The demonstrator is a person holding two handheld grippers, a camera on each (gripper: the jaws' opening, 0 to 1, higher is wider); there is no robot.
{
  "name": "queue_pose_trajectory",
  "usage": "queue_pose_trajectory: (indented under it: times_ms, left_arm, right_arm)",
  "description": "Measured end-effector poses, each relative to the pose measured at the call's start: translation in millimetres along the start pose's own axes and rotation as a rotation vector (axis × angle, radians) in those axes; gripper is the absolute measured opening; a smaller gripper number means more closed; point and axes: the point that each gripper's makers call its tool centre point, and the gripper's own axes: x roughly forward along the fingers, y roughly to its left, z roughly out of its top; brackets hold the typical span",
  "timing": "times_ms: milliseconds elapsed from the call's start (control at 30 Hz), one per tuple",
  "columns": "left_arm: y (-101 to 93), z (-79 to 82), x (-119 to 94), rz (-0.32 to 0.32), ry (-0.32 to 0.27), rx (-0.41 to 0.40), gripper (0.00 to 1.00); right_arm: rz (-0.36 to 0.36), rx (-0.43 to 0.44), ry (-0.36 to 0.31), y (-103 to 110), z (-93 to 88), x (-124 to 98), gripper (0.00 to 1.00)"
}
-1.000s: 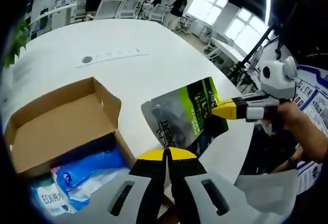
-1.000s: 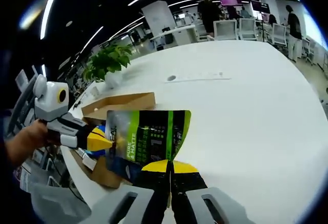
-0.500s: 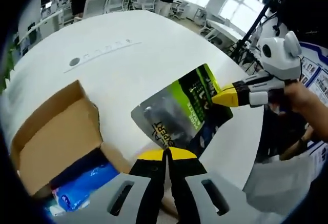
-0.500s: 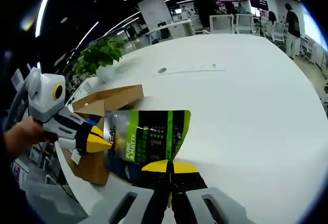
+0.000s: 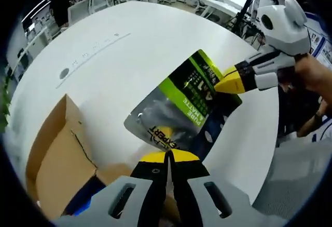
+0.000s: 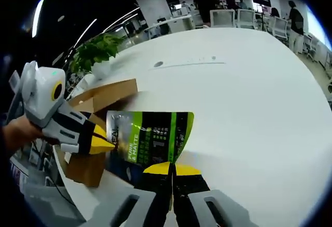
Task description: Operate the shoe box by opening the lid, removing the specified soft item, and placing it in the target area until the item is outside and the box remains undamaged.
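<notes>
Two tongs share the green pouch [image 5: 182,107], each closed on an opposite edge: the left tongs [image 5: 168,157] and right tongs [image 6: 171,169] hold it stretched flat in the air over the white tabletop [image 6: 249,81], apparently to carry it clear of the open shoe box [image 6: 98,112]. Left gripper view shows blue packets remaining inside the box; right gripper view shows its raised flap near the tabletop's edge.

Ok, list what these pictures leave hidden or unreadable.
- Box contents: in the left gripper view the left gripper and the edge cut off the cardboard box; just a blue patch shows.
- Pouch lower edge: in the right gripper view, behind the right gripper.
- Fine print on the pouch: too small.
</notes>
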Motion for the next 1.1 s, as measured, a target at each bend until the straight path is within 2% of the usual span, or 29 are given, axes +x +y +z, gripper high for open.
queue_pose_trajectory:
  times_ms: [167,367,667,1100]
  left_arm:
    - [1.3,1.3,6,0.01,0.023,0.016,0.0]
    - [0.4,-0.9,14,0.043,0.071,0.138,0.0]
    - [6.5,-6.7,20,0.073,0.122,0.23,0.0]
    - [6.6,-8.5,30,0.074,0.136,0.267,0.01]
  right_arm:
    - [-0.011,-0.013,0.004,-6,-3.2,6,0.0]
    - [-0.024,-0.035,0.002,-11,-7.3,14,0.0]
    - [-0.02,-0.071,0.005,-10,-10.7,24,0.0]
    - [-0.043,-0.146,0.014,-17,-10.2,30,0.0]
